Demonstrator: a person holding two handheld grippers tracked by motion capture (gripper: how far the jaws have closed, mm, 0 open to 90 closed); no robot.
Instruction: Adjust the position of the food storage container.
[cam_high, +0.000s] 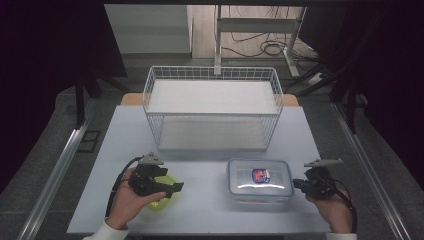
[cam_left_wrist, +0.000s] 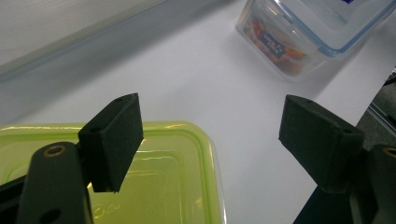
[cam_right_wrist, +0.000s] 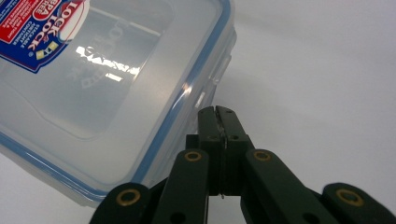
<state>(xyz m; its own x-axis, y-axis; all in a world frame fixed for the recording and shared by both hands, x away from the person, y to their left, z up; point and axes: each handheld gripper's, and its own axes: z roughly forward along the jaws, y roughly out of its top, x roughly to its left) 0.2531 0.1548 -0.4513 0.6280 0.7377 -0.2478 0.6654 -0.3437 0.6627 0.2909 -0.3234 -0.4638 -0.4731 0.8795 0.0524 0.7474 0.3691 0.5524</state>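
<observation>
"lock & lock" label on clear container lid (cam_right_wrist: 93, 70)

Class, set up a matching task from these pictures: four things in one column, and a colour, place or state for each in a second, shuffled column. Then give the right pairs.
Things:
1. left gripper
2. right gripper
3. wire basket
4. green container

Descriptions:
A. jaws shut, beside the clear blue-rimmed box
B. stands at the far side of the table
C. jaws open, above a lid
D. yellow-green, lid on

Pairs: 1-C, 2-A, 3-B, 4-D
</observation>
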